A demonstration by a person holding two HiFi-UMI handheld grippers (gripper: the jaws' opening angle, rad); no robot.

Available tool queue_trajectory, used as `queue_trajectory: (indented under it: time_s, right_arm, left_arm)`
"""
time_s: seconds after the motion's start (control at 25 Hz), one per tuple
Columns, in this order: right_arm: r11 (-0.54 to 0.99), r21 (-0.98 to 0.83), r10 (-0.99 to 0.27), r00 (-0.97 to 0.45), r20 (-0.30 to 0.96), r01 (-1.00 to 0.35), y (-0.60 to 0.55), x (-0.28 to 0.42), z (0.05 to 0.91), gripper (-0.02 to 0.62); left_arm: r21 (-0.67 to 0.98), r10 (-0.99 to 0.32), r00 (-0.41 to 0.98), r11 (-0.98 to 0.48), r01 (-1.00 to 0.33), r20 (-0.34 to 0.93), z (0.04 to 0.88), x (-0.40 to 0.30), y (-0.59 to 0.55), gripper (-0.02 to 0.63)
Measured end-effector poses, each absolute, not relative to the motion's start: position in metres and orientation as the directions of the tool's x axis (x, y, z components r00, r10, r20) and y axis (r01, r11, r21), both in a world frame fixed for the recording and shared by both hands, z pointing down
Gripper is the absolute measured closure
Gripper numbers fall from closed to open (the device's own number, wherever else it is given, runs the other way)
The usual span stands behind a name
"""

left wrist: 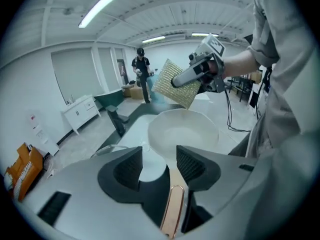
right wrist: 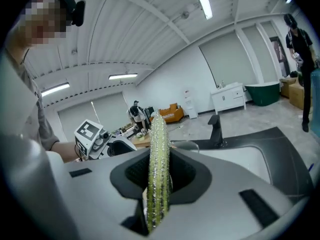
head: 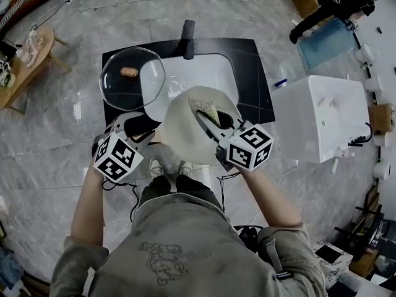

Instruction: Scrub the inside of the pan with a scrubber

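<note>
A cream-white pan hangs over the sink's front edge, with its bowl facing up in the left gripper view. Its copper handle runs down between the jaws of my left gripper. The jaws stand wide and their pads are clear of the handle on both sides. My right gripper is shut on a green and silver scrubber, seen edge-on in its own view. The scrubber hovers just above the pan's far rim. In the head view my left gripper sits at the pan's left side.
A white sink is set in a black counter, with a dark tap behind it. A glass lid lies on the sink's left edge. A white cabinet stands at the right. A person stands far back.
</note>
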State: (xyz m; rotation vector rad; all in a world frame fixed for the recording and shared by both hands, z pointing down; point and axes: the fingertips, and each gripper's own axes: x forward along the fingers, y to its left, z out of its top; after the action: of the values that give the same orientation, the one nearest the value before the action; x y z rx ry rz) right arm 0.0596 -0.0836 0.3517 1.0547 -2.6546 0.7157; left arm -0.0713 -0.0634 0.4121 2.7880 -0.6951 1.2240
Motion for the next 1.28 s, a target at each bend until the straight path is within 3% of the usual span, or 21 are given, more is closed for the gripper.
queue_trajectory:
  time_s: [0.12, 0.28, 0.6, 0.84, 1.28]
  right_arm:
    - [0.619, -0.311, -0.653, -0.693, 0.305, -0.721, -0.088, 0.069, 0.324, 0.518]
    - [0.611, -0.239, -0.713, -0.656, 0.247, -0.755, -0.091, 0.079, 0.287, 0.518]
    - [0.601, -0.039, -0.789, -0.601, 0.127, -0.798, -0.089, 0.089, 0.216, 0.518]
    - [0.547, 0.138, -0.835, -0.549, 0.021, -0.826, -0.076, 0.091, 0.16, 0.518]
    - [0.436, 0.19, -0.878, -0.462, -0.124, -0.88, -0.036, 0.117, 0.1, 0.518]
  left_arm:
    - [-0.184, -0.468, 0.626, -0.867, -0.464, 0.624, 0.381, -0.068, -0.075, 0.392]
    - [-0.198, -0.562, 0.669, -0.817, -0.542, 0.486, 0.335, -0.061, -0.091, 0.45]
    - [-0.236, -0.691, 0.646, -0.72, -0.652, 0.323, 0.257, -0.062, -0.109, 0.507]
    - [-0.328, -0.751, 0.634, -0.654, -0.681, 0.182, 0.207, -0.056, -0.107, 0.528]
    - [-0.285, -0.796, 0.604, -0.589, -0.756, 0.042, 0.152, -0.053, -0.085, 0.567]
